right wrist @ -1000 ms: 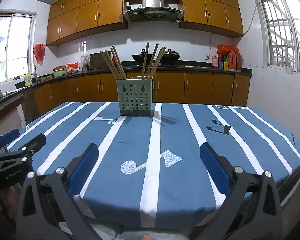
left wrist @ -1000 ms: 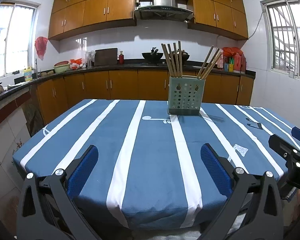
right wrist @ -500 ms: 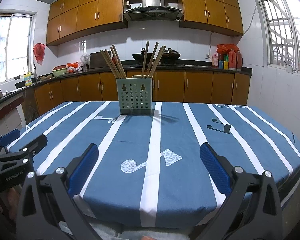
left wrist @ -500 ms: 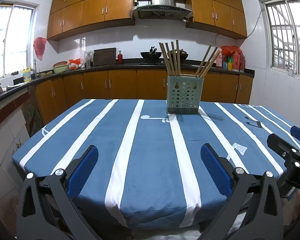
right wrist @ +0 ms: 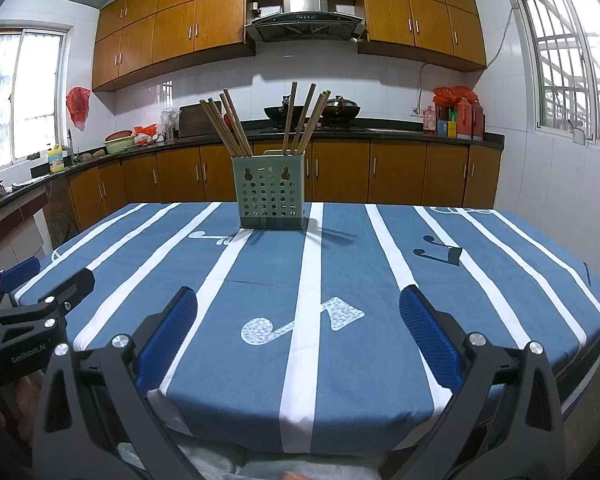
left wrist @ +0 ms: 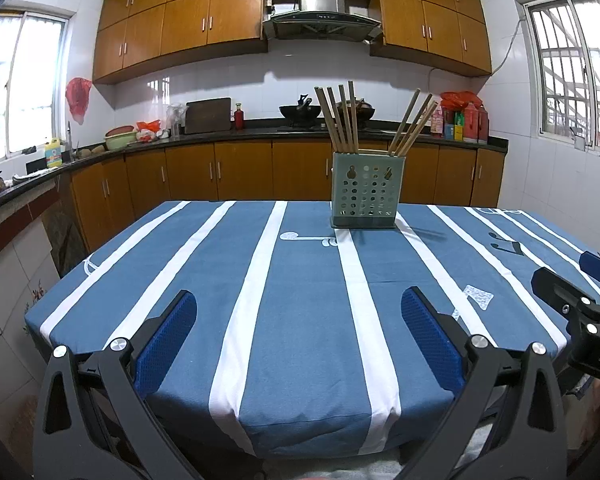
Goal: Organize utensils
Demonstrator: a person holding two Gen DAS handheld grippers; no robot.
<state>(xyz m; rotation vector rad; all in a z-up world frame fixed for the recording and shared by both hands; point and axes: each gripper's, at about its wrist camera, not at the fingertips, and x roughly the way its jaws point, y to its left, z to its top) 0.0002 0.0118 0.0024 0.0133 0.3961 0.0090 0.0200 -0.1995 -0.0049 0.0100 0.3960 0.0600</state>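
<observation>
A pale green perforated utensil holder (left wrist: 365,190) stands upright at the far side of the table, also in the right wrist view (right wrist: 271,192). Several wooden chopsticks (left wrist: 340,118) stick out of it in two bunches, leaning left and right (right wrist: 230,126). My left gripper (left wrist: 298,338) is open and empty over the table's near edge. My right gripper (right wrist: 298,336) is open and empty, beside it to the right. Each gripper shows at the edge of the other's view.
The table wears a blue cloth with white stripes (left wrist: 300,280) and music-note prints (right wrist: 300,320). Behind it run wooden kitchen cabinets, a dark counter (left wrist: 220,134) with a wok, bottles and bowls, and windows on both sides.
Both views have shifted only slightly; the holder sits a little higher in the left wrist view. Both grippers stay open and empty.
</observation>
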